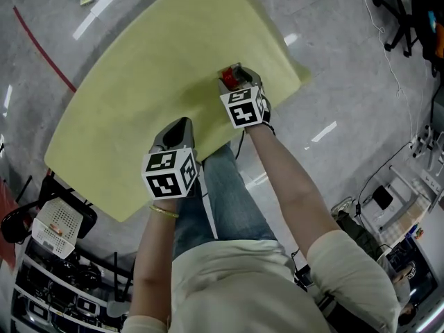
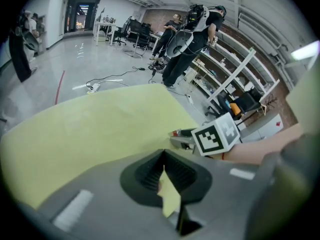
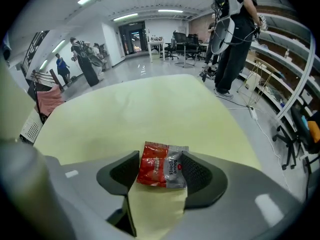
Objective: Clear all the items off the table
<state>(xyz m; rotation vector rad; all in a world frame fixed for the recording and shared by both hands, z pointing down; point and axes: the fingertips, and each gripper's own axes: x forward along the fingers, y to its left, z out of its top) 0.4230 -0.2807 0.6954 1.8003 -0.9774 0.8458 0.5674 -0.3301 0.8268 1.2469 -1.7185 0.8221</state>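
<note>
We have open yellow table [image 1: 159, 68] ahead of the left claw [image 2: 162, 170] and beyond the right claw [image 3: 160, 160]. What stands in the way is a red-and-silver packet [image 3: 162, 166], lying between the right claw's closing jaws.

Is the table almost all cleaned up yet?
Nearly. The yellow table looks bare except for one red and silver packet. The right gripper is closing its jaws around it now. The left gripper is shut and empty. Left to do: lift that packet off.
</note>
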